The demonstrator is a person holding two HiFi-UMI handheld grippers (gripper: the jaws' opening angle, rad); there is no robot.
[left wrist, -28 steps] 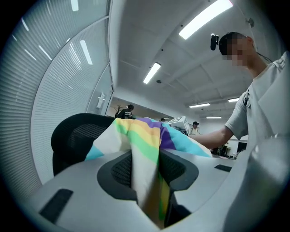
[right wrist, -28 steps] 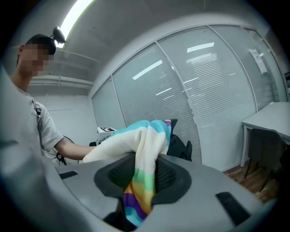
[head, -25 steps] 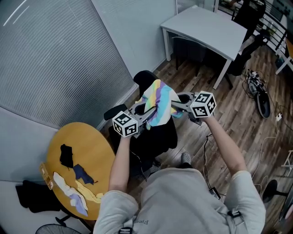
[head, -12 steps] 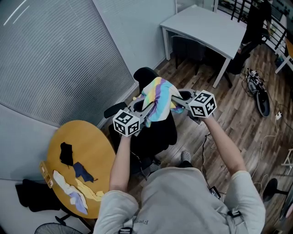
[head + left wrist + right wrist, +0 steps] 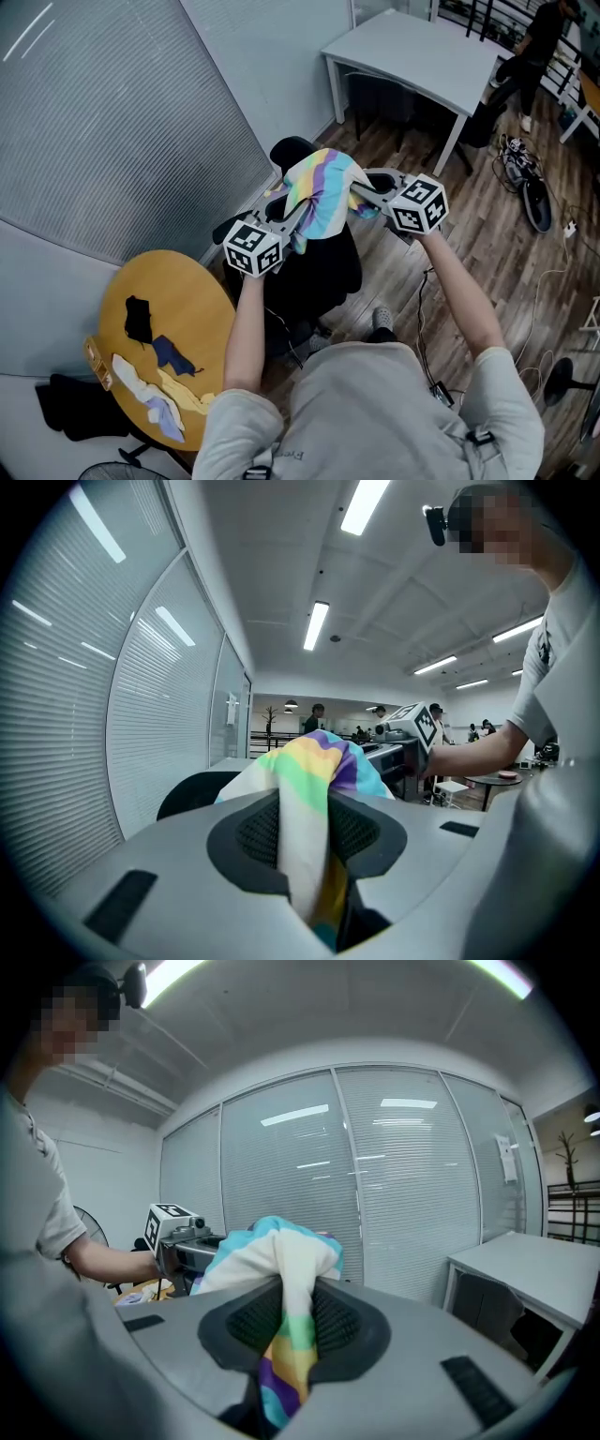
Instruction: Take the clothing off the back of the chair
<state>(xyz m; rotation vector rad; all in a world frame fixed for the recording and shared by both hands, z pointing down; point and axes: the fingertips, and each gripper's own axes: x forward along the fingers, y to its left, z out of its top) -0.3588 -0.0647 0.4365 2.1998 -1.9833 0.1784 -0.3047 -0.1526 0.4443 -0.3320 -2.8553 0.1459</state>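
Observation:
A striped pastel garment (image 5: 319, 192) hangs bunched between my two grippers, above the black office chair (image 5: 314, 272). My left gripper (image 5: 296, 212) is shut on its left side; the jaws have just been closing, with cloth between the pads (image 5: 253, 832). My right gripper (image 5: 356, 191) is shut on its right side. In the left gripper view the garment (image 5: 314, 766) rises out of the jaws, with the right gripper (image 5: 412, 731) behind it. In the right gripper view the garment (image 5: 281, 1251) is pinched between the pads, and the left gripper (image 5: 173, 1230) shows beyond it.
A round yellow table (image 5: 183, 300) at the lower left holds several small clothes (image 5: 150, 375). A white desk (image 5: 422, 56) stands at the back right. A glass wall with blinds (image 5: 103, 122) runs along the left. Cables and gear (image 5: 534, 187) lie on the wooden floor.
Both grippers have risen together with the garment, lifting it higher above the chair. The garment stays gripped on both sides.

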